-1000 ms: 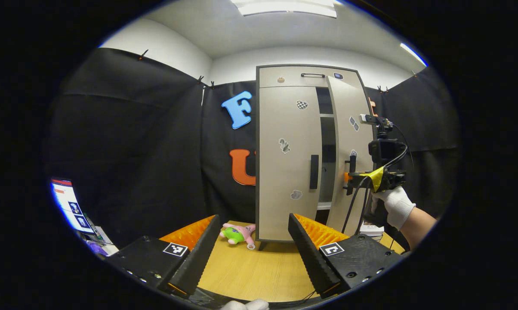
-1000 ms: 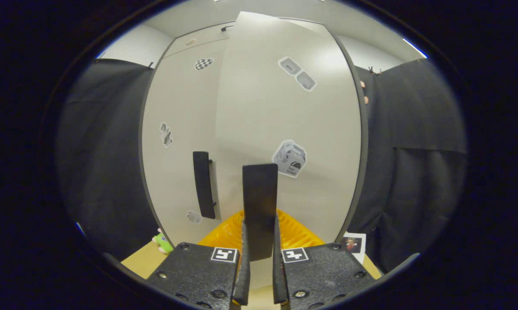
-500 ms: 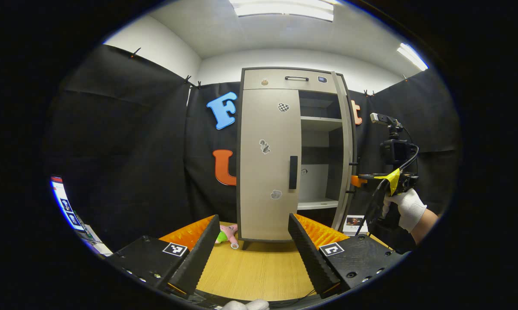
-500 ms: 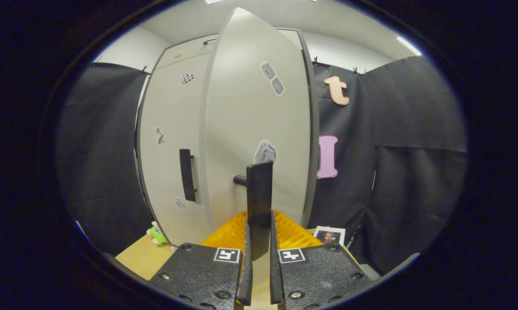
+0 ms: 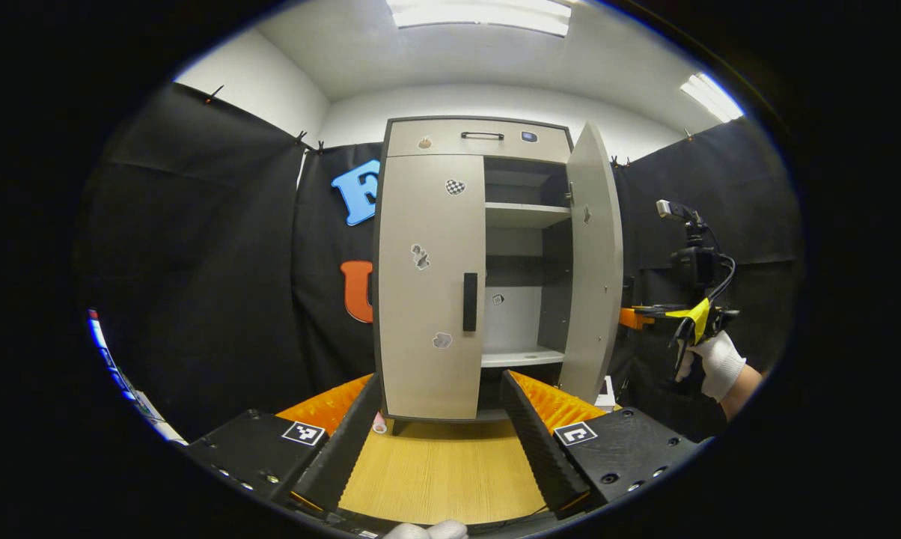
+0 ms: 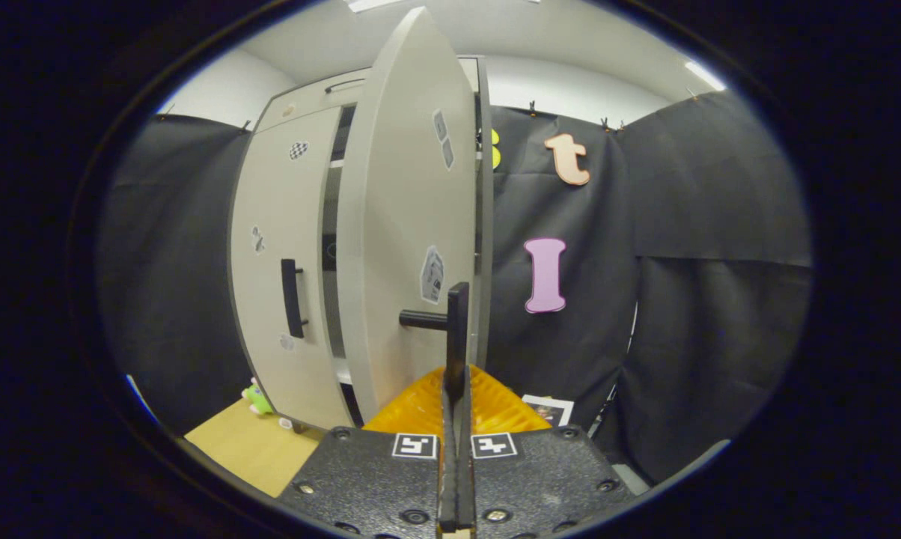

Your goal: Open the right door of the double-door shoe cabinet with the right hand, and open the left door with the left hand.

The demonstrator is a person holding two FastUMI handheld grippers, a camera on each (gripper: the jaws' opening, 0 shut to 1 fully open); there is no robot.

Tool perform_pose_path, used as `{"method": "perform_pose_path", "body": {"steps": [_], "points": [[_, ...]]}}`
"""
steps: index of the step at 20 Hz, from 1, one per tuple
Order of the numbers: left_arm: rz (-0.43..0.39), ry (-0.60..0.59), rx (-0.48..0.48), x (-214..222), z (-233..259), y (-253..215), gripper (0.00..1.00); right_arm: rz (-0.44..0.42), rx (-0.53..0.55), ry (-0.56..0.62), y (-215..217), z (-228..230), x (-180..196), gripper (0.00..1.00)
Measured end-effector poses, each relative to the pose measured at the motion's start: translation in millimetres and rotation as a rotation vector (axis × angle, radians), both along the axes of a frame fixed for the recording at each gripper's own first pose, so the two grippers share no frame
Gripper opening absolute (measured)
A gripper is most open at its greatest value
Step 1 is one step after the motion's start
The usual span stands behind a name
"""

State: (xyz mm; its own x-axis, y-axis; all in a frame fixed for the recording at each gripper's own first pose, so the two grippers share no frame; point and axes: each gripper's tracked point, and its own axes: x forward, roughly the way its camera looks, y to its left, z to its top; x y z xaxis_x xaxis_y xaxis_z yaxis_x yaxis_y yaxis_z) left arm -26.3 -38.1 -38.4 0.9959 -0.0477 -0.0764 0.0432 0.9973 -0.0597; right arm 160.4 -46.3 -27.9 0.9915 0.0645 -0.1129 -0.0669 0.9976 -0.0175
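The shoe cabinet [image 5: 428,284] stands upright on the wooden table [image 5: 443,479], its long axis vertical, at about 12 o'clock in the left gripper view and facing the camera. It is pale grey-beige with a dark frame, a drawer strip across the top, and small stickers on the panels. Its left door [image 5: 429,277] is closed flat, with a dark vertical handle [image 5: 470,302] near its inner edge. The right door [image 5: 591,262] is swung out well past halfway, so its inner face shows and the shelves [image 5: 527,215] inside are open to view. In the right gripper view the right door [image 6: 409,224] appears nearly edge-on at 12 o'clock, and the right gripper [image 6: 456,389] is clenched on the right door handle [image 6: 456,329], a dark vertical bar standing off the panel on a short post. The left gripper [image 5: 439,419] is released, its fingers spread wide over the table in front of the closed door, touching nothing. At 3 o'clock in the left gripper view a gloved hand [image 5: 709,363] holds the other tool beyond the open door. A green plush toy [image 6: 256,397] lies at the cabinet's foot at 8 o'clock in the right gripper view, and a small photo card [image 6: 546,410] sits at 5 o'clock by the black curtain.
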Motion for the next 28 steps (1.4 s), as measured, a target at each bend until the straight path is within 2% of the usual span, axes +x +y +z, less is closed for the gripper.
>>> {"method": "perform_pose_path", "body": {"steps": [5, 8, 10, 11, 14, 18, 19, 20, 21, 25, 28], "points": [[0.004, -0.009, 0.001, 11.1, 9.3, -42.6, 0.95, 0.038, 0.014, 0.0, -45.9, -1.0, 4.5, 0.04], [0.019, -0.002, 0.001, 12.4, 10.2, -61.6, 0.95, 0.111, 0.048, 0.011, -42.5, -0.1, 4.2, 0.04], [0.035, -0.003, 0.009, 14.0, 12.2, -70.2, 0.95, 0.123, 0.036, 0.004, -48.0, 1.4, 6.4, 0.01], [0.042, -0.001, 0.01, 13.6, 12.6, -73.4, 0.95, 0.129, 0.051, 0.008, -46.7, 0.3, 5.4, 0.03], [0.059, 0.0, 0.014, 13.2, 13.4, -75.5, 0.95, 0.134, 0.1, 0.02, -46.3, 0.7, 5.2, 0.04], [0.066, -0.002, 0.025, 13.4, 15.0, -69.5, 0.95, 0.108, 0.096, 0.027, -51.2, -2.5, 4.1, 0.07], [0.067, -0.002, 0.026, 13.1, 15.0, -66.7, 0.95, 0.095, 0.098, 0.031, -55.8, -2.6, 0.2, 0.19], [0.069, 0.0, 0.029, 13.2, 14.3, -62.6, 0.94, 0.078, 0.102, 0.034, -61.4, -2.6, -2.1, 0.2], [0.07, -0.002, 0.031, 14.3, 14.9, -57.7, 0.94, 0.058, 0.105, 0.04, -66.7, -2.1, -6.8, 0.39], [0.076, -0.008, 0.049, 24.3, 14.3, -36.6, 0.95, -0.009, 0.093, 0.029, -79.2, 8.8, -35.8, 0.75], [0.069, -0.008, 0.048, 33.1, 11.2, -23.5, 0.95, -0.059, 0.059, -0.024, -73.8, 26.7, -65.5, 0.89]]}}
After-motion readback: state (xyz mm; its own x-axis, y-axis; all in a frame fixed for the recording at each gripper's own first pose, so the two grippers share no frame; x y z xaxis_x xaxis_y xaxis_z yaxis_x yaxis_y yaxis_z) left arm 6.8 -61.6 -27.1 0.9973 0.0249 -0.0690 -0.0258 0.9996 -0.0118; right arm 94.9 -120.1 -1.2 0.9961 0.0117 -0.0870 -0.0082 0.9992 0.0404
